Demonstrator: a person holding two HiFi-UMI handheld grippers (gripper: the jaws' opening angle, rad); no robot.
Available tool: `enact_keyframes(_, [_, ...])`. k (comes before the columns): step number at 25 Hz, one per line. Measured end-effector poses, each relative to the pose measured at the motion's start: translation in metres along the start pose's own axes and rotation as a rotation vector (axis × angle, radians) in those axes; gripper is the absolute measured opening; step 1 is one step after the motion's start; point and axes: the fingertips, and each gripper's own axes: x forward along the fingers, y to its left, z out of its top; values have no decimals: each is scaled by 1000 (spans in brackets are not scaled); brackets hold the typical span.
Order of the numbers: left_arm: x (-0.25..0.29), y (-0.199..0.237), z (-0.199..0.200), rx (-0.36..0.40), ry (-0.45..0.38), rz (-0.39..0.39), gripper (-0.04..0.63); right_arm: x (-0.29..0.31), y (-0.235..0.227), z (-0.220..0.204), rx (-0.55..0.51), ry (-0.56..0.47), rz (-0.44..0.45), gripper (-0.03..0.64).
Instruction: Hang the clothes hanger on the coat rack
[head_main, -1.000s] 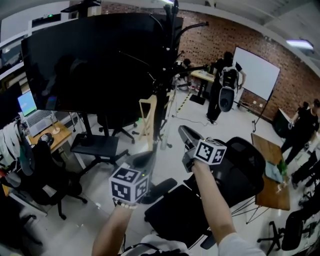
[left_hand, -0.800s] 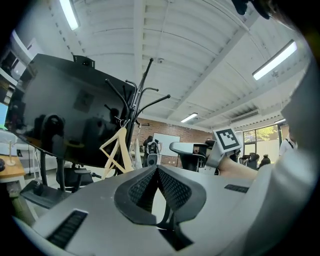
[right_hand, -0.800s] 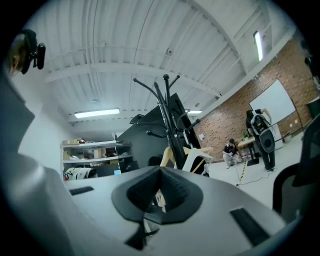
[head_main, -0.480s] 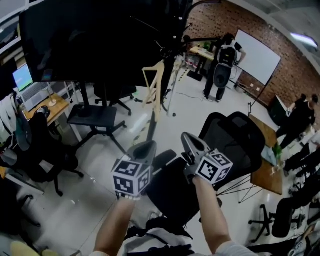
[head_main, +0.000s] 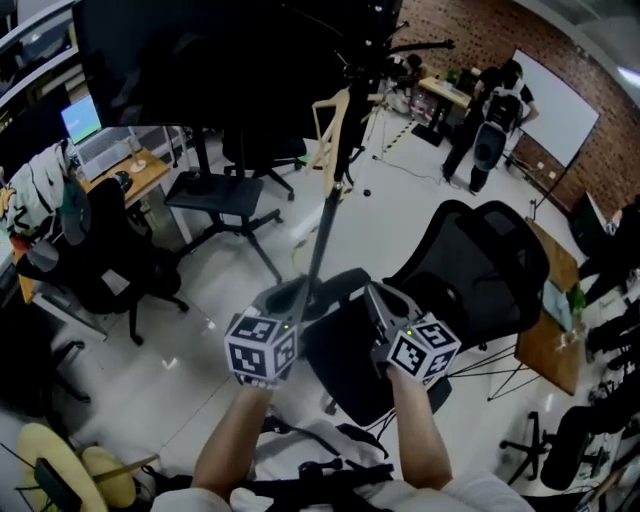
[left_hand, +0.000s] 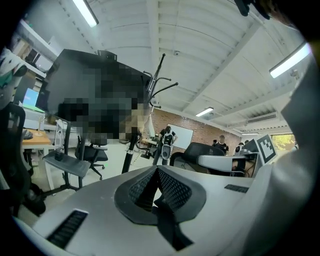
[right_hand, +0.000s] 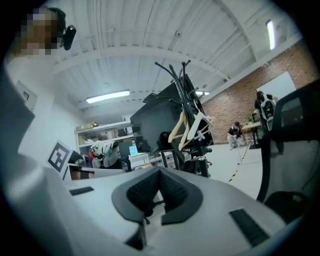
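Wooden hanger (head_main: 330, 140) hangs high on the coat rack (head_main: 322, 225). My left hand-held gripper (head_main: 286, 300) and right hand-held gripper (head_main: 384, 302) are well below it, jaws together, both empty, over a black chair (head_main: 480, 270).

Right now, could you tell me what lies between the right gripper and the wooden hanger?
In the head view, just the edge of the black chair under the right gripper, then bare pale floor up to the wooden hanger.
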Motion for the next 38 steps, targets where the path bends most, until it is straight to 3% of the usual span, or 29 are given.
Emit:
enact_keyframes(4, [-3, -23, -27, -50, 15, 40, -9, -25, -4, -12, 1, 13, 26, 6])
enact_keyframes(12, [-19, -37, -39, -66, 14, 97, -9, -29, 13, -34, 50, 46, 124, 6])
enact_keyframes(38, [11, -43, -49, -99, 63, 59, -9, -22, -4, -44, 61, 82, 100, 8])
